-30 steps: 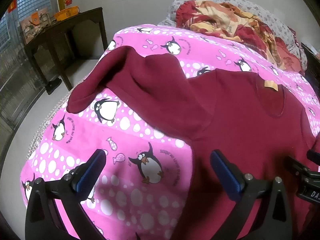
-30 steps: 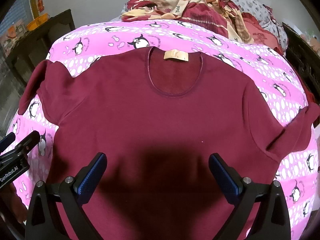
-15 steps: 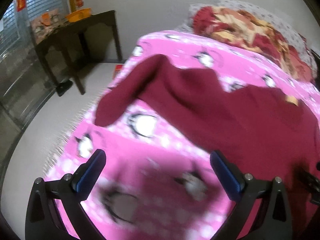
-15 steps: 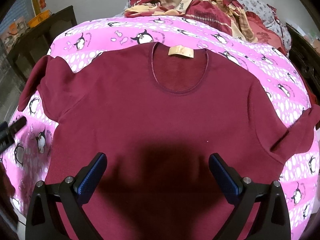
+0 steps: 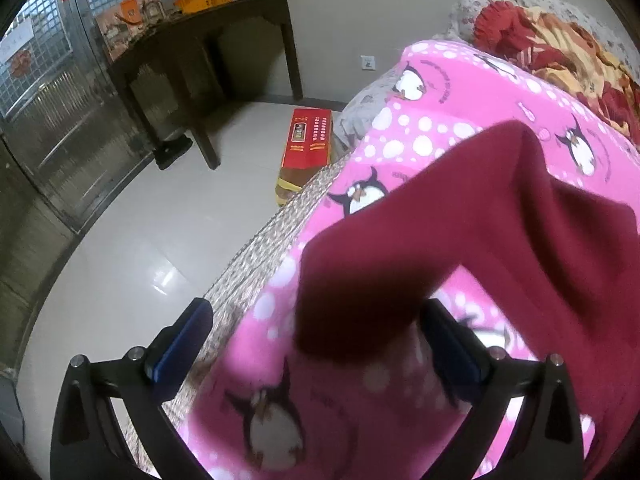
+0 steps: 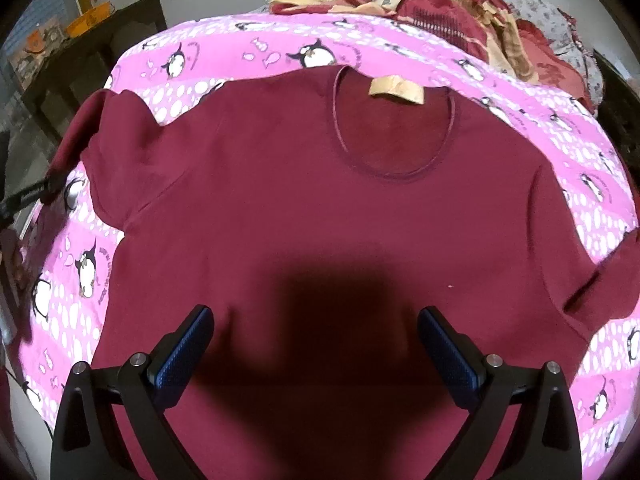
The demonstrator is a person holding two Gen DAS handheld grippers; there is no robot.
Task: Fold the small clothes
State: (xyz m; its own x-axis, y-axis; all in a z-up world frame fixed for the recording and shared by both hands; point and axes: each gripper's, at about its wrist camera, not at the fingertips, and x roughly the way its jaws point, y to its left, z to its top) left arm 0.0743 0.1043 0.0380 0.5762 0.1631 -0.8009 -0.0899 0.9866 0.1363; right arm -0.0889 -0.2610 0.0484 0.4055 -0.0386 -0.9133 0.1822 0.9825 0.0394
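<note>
l gripper point(image 5: 312, 344) wide, empty, sleeve point(image 5: 400, 248) only; r gripper point(image 6: 312, 344) wide, empty, whole shirt point(image 6: 320, 208).

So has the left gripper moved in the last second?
Yes. The left gripper has swung left toward the sleeve; the dark table now looms larger.

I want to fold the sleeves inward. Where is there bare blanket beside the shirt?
Bare pink blanket borders the shirt below its left sleeve, and a strip lies above the collar. The quilt pile crowds the far end.
</note>
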